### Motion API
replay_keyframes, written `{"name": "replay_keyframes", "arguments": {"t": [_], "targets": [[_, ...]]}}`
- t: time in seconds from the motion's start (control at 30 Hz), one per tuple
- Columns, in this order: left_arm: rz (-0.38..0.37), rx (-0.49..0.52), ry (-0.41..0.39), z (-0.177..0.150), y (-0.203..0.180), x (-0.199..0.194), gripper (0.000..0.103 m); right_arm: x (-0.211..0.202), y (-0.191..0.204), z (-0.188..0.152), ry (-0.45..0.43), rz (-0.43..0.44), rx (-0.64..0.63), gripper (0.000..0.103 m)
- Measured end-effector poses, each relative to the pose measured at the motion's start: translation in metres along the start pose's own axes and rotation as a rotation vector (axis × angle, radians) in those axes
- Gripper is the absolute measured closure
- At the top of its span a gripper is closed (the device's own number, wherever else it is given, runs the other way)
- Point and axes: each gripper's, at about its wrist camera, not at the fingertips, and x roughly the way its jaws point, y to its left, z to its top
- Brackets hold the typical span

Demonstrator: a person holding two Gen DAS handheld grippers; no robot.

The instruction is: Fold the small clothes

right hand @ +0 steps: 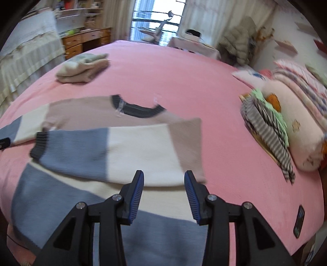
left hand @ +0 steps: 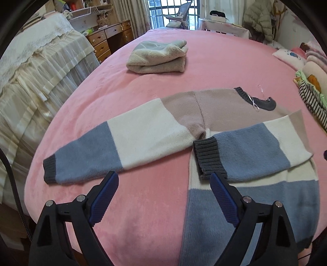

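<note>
On plush pink bed, ribbed knit sweater, seemingly half-folded

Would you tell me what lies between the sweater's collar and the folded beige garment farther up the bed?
Only bare pink bedspread separates the collar from the folded beige garment, clearest in the left wrist view.

A pink bed fills the middle of both views. At upper left stands a wooden desk with drawers, beside cream lace drapery along the left edge. At top centre daylight comes through a barred window flanked by curtains, and a puffy jacket hangs at upper right.
</note>
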Motion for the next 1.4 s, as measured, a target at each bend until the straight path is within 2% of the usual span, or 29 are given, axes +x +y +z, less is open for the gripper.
{"name": "replay_keyframes", "arguments": {"t": [0.13,0.23,0.33,0.5,0.6,0.7,0.73,0.87,0.9,0.93,1.1,1.17,1.27,1.33,1.4], "targets": [[-0.019,0.020,0.005,0.000,-0.008,0.004,0.013,0.011,-0.003,0.012,0.011,0.022,-0.004,0.062],[-0.055,0.034,0.000,0.006,-0.021,0.014,0.013,0.031,-0.025,0.029,0.037,0.029,0.038,0.062],[-0.038,0.062,-0.006,0.015,-0.039,0.035,0.017,0.060,-0.054,0.049,0.058,0.017,0.081,0.061],[-0.040,0.073,0.083,0.030,-0.062,0.084,0.053,0.116,-0.093,0.077,0.119,0.035,0.145,0.061],[-0.025,0.056,0.122,0.035,-0.068,0.107,0.060,0.142,-0.102,0.087,0.142,0.031,0.160,0.061],[-0.067,0.024,0.155,0.037,-0.068,0.122,0.073,0.172,-0.109,0.093,0.181,0.029,0.180,0.061],[-0.062,0.022,0.153,0.037,-0.070,0.125,0.073,0.182,-0.112,0.094,0.196,0.035,0.193,0.061],[-0.049,0.041,0.122,0.039,-0.076,0.124,0.085,0.214,-0.119,0.092,0.242,0.068,0.238,0.061],[-0.048,0.036,0.111,0.039,-0.075,0.122,0.087,0.219,-0.120,0.091,0.248,0.079,0.248,0.062],[-0.043,0.031,0.098,0.041,-0.075,0.120,0.087,0.222,-0.122,0.090,0.244,0.084,0.261,0.086],[-0.009,0.028,-0.017,0.051,-0.079,0.105,0.090,0.220,-0.129,0.082,0.188,0.027,0.285,0.087],[0.018,0.051,0.007,0.054,-0.087,0.114,0.090,0.227,-0.131,0.077,0.209,0.023,0.290,0.087],[0.053,0.078,0.042,0.052,-0.093,0.125,0.090,0.231,-0.135,0.077,0.242,0.045,0.309,0.084],[0.069,0.095,0.041,0.050,-0.095,0.125,0.088,0.222,-0.143,0.081,0.220,0.055,0.334,0.067],[0.073,0.094,0.051,0.051,-0.093,0.126,0.083,0.208,-0.150,0.085,0.186,0.026,0.348,0.054]]}}
